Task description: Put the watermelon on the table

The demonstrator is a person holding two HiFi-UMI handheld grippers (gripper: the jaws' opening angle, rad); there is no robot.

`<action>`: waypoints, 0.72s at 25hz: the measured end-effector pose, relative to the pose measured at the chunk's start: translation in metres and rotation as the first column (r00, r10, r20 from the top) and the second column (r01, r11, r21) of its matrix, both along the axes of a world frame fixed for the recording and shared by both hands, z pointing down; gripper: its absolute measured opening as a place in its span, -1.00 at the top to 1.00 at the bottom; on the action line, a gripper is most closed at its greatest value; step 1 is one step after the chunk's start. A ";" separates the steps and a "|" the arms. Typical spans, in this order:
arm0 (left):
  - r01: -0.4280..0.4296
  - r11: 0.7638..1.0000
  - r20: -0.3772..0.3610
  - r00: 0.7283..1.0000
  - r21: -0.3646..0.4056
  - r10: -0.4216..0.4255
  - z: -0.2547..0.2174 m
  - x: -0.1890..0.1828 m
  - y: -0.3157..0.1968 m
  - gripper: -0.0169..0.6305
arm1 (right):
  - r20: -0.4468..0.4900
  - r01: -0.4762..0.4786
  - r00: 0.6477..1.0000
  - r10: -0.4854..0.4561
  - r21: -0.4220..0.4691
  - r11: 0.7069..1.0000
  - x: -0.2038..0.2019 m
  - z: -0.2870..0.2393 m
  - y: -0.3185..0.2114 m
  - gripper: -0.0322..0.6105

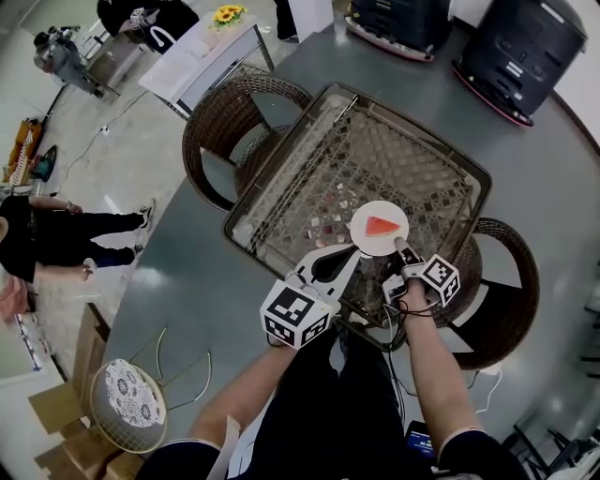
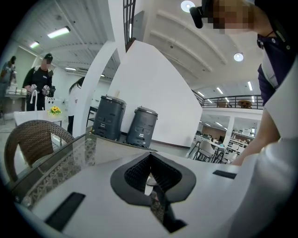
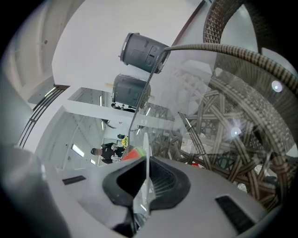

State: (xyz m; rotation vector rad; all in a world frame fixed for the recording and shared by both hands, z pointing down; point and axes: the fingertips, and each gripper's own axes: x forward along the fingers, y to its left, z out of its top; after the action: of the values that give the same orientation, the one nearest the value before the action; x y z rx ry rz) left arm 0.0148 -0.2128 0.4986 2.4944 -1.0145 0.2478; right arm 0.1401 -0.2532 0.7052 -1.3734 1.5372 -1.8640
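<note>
A red watermelon slice (image 1: pixel 380 226) lies on a small white plate (image 1: pixel 367 213) above the near edge of the glass-topped wicker table (image 1: pixel 281 178). My right gripper (image 1: pixel 402 247) is shut on the plate's near right rim. In the right gripper view the plate (image 3: pixel 147 151) shows edge-on between the jaws, with the slice (image 3: pixel 132 153) just left of it. My left gripper (image 1: pixel 351 251) is shut with nothing in it, its tips just left of the plate. In the left gripper view its jaws (image 2: pixel 150 155) meet over the table glass.
Wicker chairs stand at the table's left (image 1: pixel 225 122) and right (image 1: pixel 506 291). Two dark bins (image 1: pixel 525 47) sit beyond the far end. A white side table with sunflowers (image 1: pixel 225 15) is at upper left, people stand at left, and a wire stool (image 1: pixel 127 403) is at lower left.
</note>
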 end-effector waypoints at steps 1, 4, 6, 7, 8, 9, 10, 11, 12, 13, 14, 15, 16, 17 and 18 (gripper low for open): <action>0.002 1.000 0.000 1.000 0.000 -0.002 0.000 0.000 0.000 0.94 | -0.001 0.004 1.000 -0.004 0.000 1.000 0.000 0.001 0.000 0.86; 0.003 1.000 -0.001 1.000 -0.002 -0.003 -0.001 0.003 -0.001 0.94 | -0.006 0.016 1.000 -0.016 -0.003 1.000 -0.001 0.002 0.000 0.87; 0.003 1.000 -0.001 1.000 -0.005 -0.003 0.001 0.004 0.000 0.94 | -0.008 0.020 1.000 -0.020 -0.005 1.000 -0.002 0.003 0.000 0.86; 0.003 1.000 0.000 1.000 -0.006 -0.003 0.002 0.004 0.000 0.94 | -0.011 0.021 1.000 -0.021 -0.004 1.000 -0.002 0.005 0.000 0.86; 0.003 1.000 0.001 1.000 -0.007 -0.003 0.004 0.005 0.001 0.94 | -0.015 0.022 1.000 -0.022 -0.004 1.000 -0.003 0.006 0.000 0.86; 0.002 1.000 0.002 1.000 -0.008 -0.002 0.005 0.005 0.001 0.94 | -0.022 0.024 0.999 -0.024 -0.005 1.000 -0.003 0.008 -0.001 0.86; 0.002 1.000 0.002 1.000 -0.009 -0.002 0.006 0.005 0.002 0.94 | -0.032 0.026 0.999 -0.026 -0.007 1.000 -0.002 0.009 -0.001 0.86; 0.001 1.000 0.002 1.000 -0.011 -0.001 0.006 0.006 0.002 0.94 | -0.046 0.028 0.999 -0.029 -0.010 1.000 -0.002 0.009 -0.001 0.86; 0.000 1.000 0.002 1.000 -0.013 0.000 0.006 0.006 0.003 0.94 | -0.063 0.032 0.997 -0.033 -0.012 0.999 -0.001 0.010 -0.001 0.86; -0.001 1.000 0.001 1.000 -0.015 0.001 0.006 0.005 0.003 0.94 | -0.081 0.037 0.996 -0.038 -0.015 0.999 -0.001 0.010 -0.002 0.86; -0.001 1.000 0.001 1.000 -0.016 0.001 0.006 0.005 0.002 0.94 | -0.097 0.042 0.994 -0.043 -0.018 0.999 -0.001 0.011 -0.002 0.86; -0.001 1.000 0.001 1.000 -0.017 0.001 0.006 0.005 0.002 0.94 | -0.112 0.046 0.993 -0.048 -0.022 0.999 0.000 0.012 -0.003 0.86; -0.001 1.000 0.001 1.000 -0.018 0.001 0.006 0.004 0.001 0.94 | -0.127 0.050 0.990 -0.053 -0.026 0.998 0.000 0.013 -0.003 0.86; -0.001 1.000 0.001 1.000 -0.020 0.001 0.007 0.004 0.001 0.94 | -0.142 0.054 0.988 -0.058 -0.031 0.998 0.000 0.014 -0.003 0.86; -0.001 1.000 0.001 1.000 -0.021 0.001 0.008 0.003 0.000 0.94 | -0.157 0.058 0.986 -0.063 -0.036 0.998 0.000 0.015 -0.003 0.86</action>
State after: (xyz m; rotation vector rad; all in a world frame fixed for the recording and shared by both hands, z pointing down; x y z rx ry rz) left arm 0.0179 -0.2125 0.5061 2.4759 -1.0063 0.2588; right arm 0.1403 -0.2566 0.7207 -1.5377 1.6494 -1.8603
